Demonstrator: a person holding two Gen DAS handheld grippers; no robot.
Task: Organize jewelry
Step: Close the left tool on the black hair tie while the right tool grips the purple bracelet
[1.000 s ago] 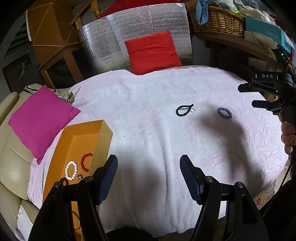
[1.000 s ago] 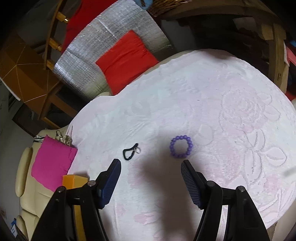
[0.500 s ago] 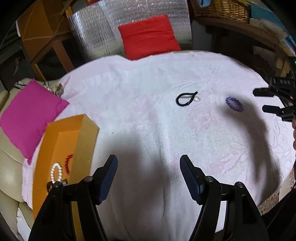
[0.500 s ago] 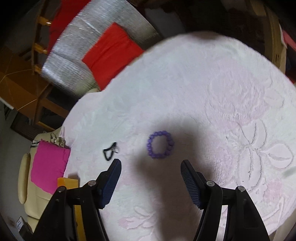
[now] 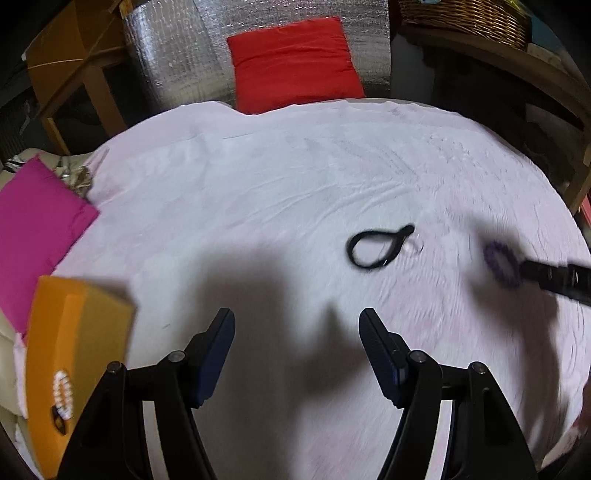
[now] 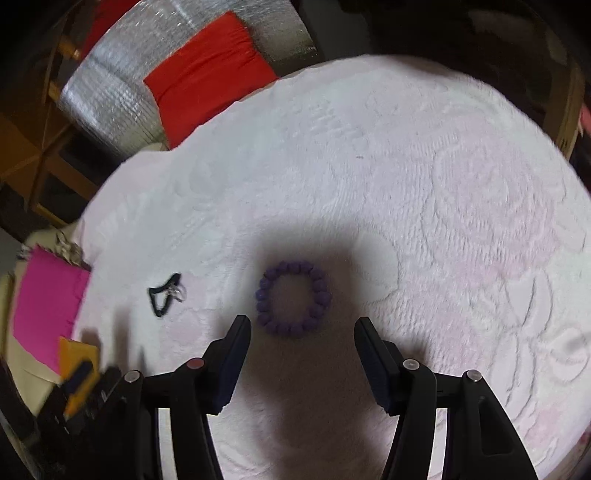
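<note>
In the left wrist view, the left gripper (image 5: pixel 297 328) hangs with its jaws wide and nothing between them, over the white bedspread (image 5: pixel 258 192). A black cord loop (image 5: pixel 376 247) lies ahead toward the right, the purple bead bracelet (image 5: pixel 500 264) nearer the right edge, and the orange box (image 5: pixel 77 332) at the left edge holds a white bead bracelet (image 5: pixel 62 393). In the right wrist view, the right gripper (image 6: pixel 302 332) stands moderately wide and empty, with the purple bead bracelet (image 6: pixel 293 298) flat on the bedspread just beyond its fingertips.

pretty dim room, pale pink embossed blanket (image 5: pixel 295 177) on the bed, red cushion (image 5: pixel 291 61) against a silver foil panel (image 5: pixel 177 55), wicker basket (image 5: pixel 465 14) up right
</note>
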